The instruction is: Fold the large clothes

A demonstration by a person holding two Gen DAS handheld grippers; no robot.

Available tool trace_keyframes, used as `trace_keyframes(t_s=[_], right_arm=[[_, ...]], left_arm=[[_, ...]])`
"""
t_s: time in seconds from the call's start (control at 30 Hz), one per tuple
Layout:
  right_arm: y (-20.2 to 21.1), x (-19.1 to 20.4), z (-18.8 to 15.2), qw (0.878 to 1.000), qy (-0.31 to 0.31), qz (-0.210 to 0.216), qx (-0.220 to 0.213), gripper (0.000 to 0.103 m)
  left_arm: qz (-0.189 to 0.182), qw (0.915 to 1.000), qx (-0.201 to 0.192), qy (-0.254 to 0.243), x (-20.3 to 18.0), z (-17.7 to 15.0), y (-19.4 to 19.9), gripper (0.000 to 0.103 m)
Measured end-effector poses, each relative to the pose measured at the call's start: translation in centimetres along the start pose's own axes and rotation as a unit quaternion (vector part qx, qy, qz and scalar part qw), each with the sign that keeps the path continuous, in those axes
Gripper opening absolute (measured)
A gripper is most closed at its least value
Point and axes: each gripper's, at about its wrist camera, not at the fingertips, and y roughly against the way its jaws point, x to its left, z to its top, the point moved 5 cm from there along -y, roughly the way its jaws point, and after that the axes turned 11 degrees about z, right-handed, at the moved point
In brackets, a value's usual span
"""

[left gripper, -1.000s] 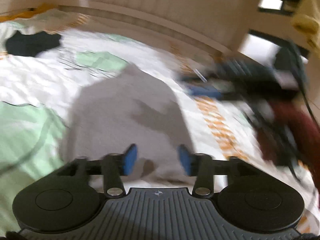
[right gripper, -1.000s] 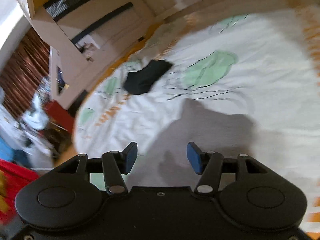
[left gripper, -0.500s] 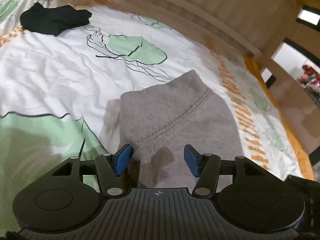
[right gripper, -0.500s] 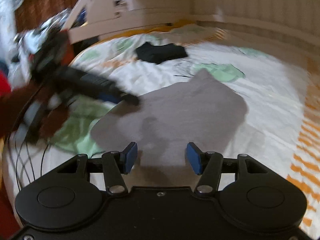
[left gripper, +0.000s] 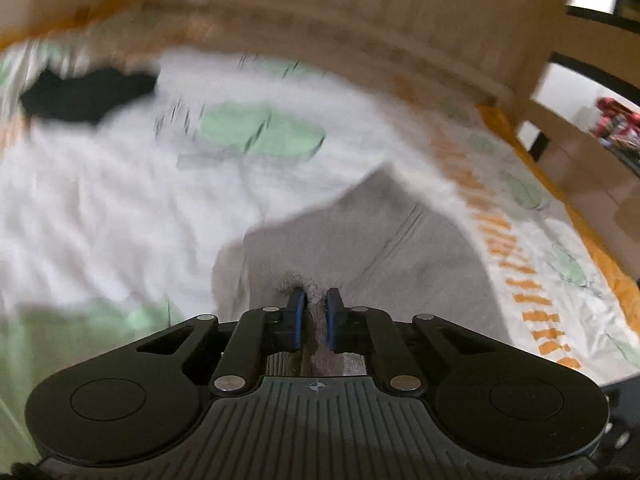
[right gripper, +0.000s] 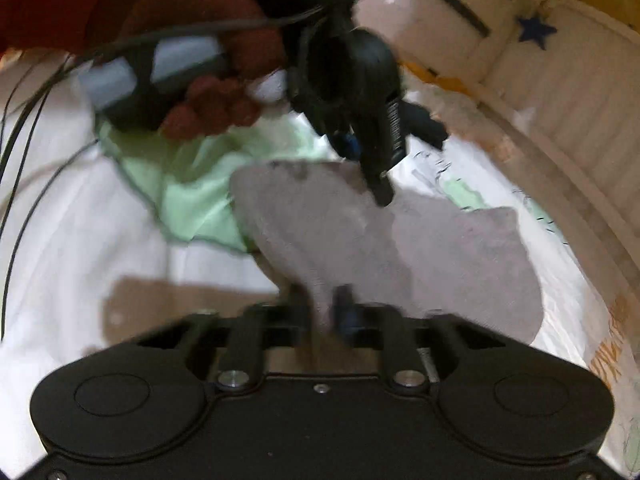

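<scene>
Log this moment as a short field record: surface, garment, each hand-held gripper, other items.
surface: bed with white patterned sheet
garment: grey garment, partly lifted off the sheet
left hand-held gripper: shut on the grey garment's edge
right hand-held gripper: shut on the grey garment, blurred
other items: black garment lying apart at the far side
image quality: motion blur in both views

Grey fleece garment (left gripper: pixel 360 240), seam line running diagonally across it, spread over lower centre of left wrist view, near edge bunched up. In right wrist view (right gripper: pixel 400 248) it fills centre frame, lifted at its near and far edges, sagging between.
</scene>
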Motion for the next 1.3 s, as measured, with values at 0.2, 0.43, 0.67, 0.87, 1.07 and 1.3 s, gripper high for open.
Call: trace_keyframes(t_s=[0.2, 0.43, 0.67, 0.87, 1.07, 1.3], right_arm=[[0.2, -2.4, 1.5, 0.987, -0.145, 0.047, -0.058, 0.016], [-2.0, -2.8, -0.6, 0.971, -0.213, 0.1, -0.043, 0.042], [3.8, -7.7, -1.2, 0.954, -0.27, 0.066, -0.114, 0.059], [3.6, -12.4, -2.0, 0.95, -0.291, 0.002, -0.116, 0.059], [0.2, -14.7, -3.4, 0.951, -0.295, -0.027, -0.086, 0.059], [-1.7, -16.3, -5.6, 0.939, -0.333, -0.046, -0.069, 0.059]], left_arm=[[0.043, 0.9988, 0.004, -0.024, 1.4, 0.7, -1.9, 0.005], [0.089, 0.994, 0.049, -0.04, 2.7, -1.7, -4.8, 0.006], [0.067, 0.9923, -0.052, -0.09, -1.0, 2.6, -0.2, 0.029], [0.008, 0.9882, -0.053, -0.144, -6.4, 3.9, -2.6, 0.03], [0.002, 0.9879, 0.007, -0.155, -7.9, 3.6, -9.0, 0.031], [0.047, 0.9819, 0.057, -0.175, -7.0, 2.6, -14.4, 0.03]])
